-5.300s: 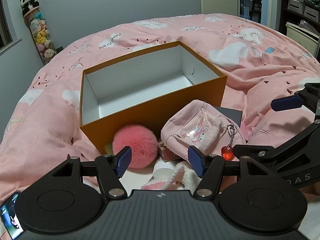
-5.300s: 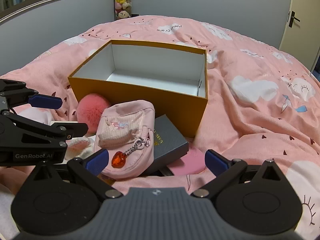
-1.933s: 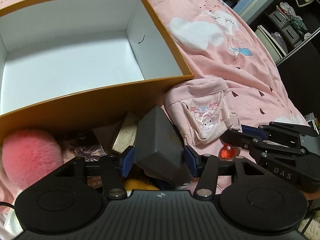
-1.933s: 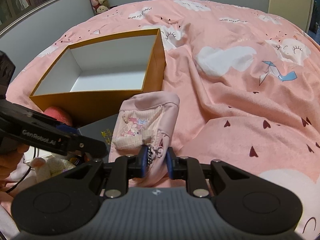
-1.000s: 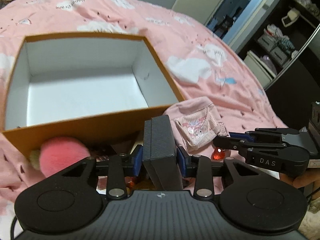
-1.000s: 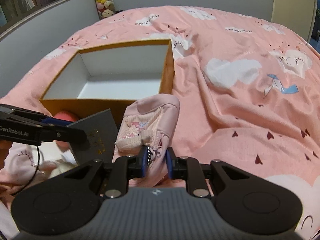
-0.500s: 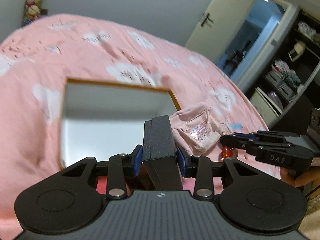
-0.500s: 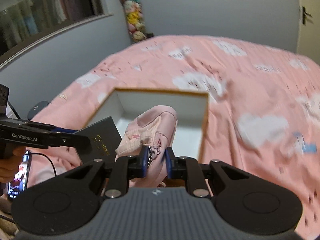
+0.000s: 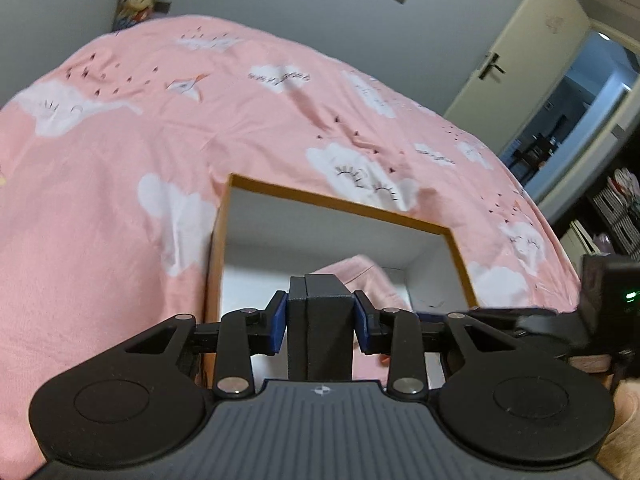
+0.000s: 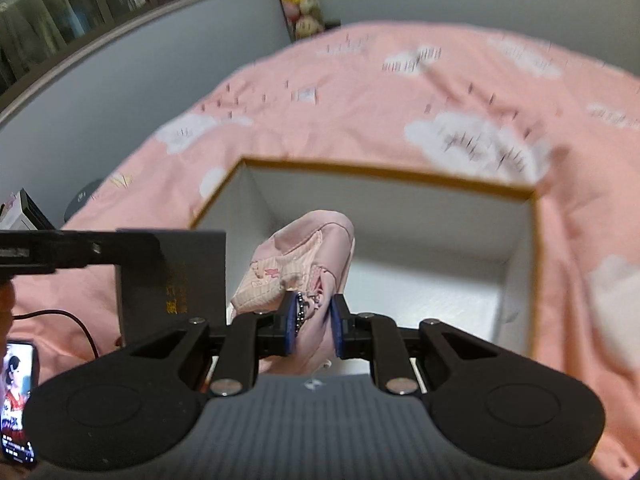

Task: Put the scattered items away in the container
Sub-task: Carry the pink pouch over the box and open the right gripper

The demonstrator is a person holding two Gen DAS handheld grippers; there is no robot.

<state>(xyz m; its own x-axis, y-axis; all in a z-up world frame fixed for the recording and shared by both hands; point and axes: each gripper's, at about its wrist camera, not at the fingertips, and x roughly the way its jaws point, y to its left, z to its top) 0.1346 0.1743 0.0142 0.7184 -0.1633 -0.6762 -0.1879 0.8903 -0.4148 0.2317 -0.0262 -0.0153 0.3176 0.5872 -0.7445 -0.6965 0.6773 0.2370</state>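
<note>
- The left gripper (image 9: 320, 322) is clamped on the dark grey box (image 9: 320, 320), blue pads pressed flat against its two sides; half a second ago the hold looked the same, so the grip has not slipped.
- That dark box now sits squarely in front of the orange box (image 9: 340, 204), over its near-left edge, where a moment ago it was still short of the opening.
- The right gripper (image 10: 314, 326) pinches the lower fabric of the pink pouch (image 10: 304, 256), its keychain caught between the pads, just as before.
- The pouch now hangs above the white inside of the orange box (image 10: 384, 174); a second ago it was over the bedspread in front of the box.
- From the right wrist view the dark box (image 10: 172, 276) shows side-on, gold lettering on its face, just beside the pouch and outside the orange box's left wall.
- The pink bedspread (image 9: 120, 140) with its white clouds lies all around the orange box.
- A phone (image 10: 18, 400) with a lit screen shows at the lower left.
- The right view is blurred.
</note>
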